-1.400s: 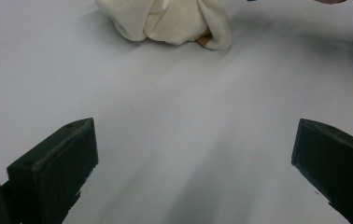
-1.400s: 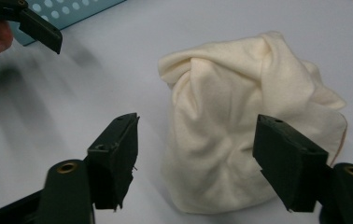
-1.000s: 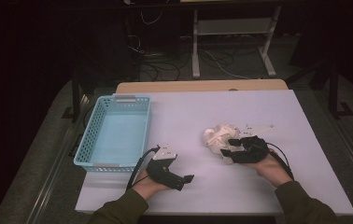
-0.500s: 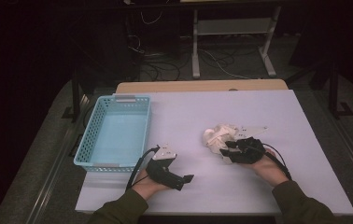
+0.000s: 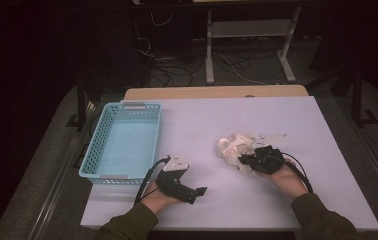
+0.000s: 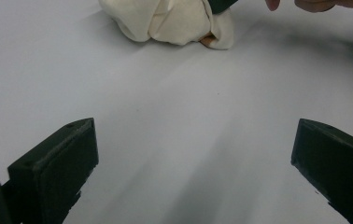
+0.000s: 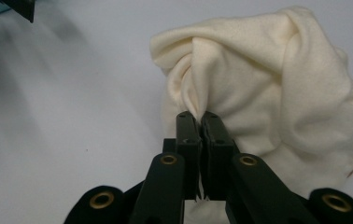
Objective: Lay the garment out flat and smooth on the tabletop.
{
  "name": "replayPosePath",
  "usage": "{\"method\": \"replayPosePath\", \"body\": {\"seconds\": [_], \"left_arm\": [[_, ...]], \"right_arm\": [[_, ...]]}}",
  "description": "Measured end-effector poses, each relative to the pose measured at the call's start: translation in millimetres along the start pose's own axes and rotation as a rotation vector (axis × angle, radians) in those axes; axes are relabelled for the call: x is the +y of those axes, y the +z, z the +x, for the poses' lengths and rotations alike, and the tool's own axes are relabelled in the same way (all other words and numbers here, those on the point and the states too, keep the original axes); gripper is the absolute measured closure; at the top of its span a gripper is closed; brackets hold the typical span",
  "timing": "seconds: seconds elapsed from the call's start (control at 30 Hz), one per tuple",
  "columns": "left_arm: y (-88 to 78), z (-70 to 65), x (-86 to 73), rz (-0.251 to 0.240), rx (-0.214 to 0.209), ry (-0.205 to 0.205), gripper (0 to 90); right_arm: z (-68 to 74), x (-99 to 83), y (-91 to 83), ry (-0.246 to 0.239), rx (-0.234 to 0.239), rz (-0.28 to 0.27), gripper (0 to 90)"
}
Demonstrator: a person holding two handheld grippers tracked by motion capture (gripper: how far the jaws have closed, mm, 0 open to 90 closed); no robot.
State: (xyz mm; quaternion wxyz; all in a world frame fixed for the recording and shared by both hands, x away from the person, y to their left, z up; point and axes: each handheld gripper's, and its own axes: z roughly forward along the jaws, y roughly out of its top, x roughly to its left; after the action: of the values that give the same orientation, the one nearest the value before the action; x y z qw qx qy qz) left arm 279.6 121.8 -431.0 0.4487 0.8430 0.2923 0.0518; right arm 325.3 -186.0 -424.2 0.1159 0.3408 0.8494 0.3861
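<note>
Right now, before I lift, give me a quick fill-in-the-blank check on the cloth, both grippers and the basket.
1. The right gripper is shut on a fold of the cream ____.
2. The left gripper rests with its jaws ____ and nothing between them.
3. The light blue basket sits on the white table nearer the ____ gripper.
4. Inside, the basket is ____.

Missing words: cloth; open; left; empty
</note>
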Motion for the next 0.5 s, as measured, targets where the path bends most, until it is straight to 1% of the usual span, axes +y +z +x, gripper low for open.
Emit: {"method": "replayPosePath", "body": {"seconds": [0.1,0.5], "left_arm": [[0.0,0.1,0.0,0.000,0.000,-0.001,0.0],[-0.6,0.4,0.1,-0.005,-0.001,-0.003,0.0]], "right_arm": [[-0.4,0.3,-0.9,0.002,0.001,-0.005,85.7],[-2.2,4.4,-14.6,0.012,0.014,-0.070,86.4]]}}
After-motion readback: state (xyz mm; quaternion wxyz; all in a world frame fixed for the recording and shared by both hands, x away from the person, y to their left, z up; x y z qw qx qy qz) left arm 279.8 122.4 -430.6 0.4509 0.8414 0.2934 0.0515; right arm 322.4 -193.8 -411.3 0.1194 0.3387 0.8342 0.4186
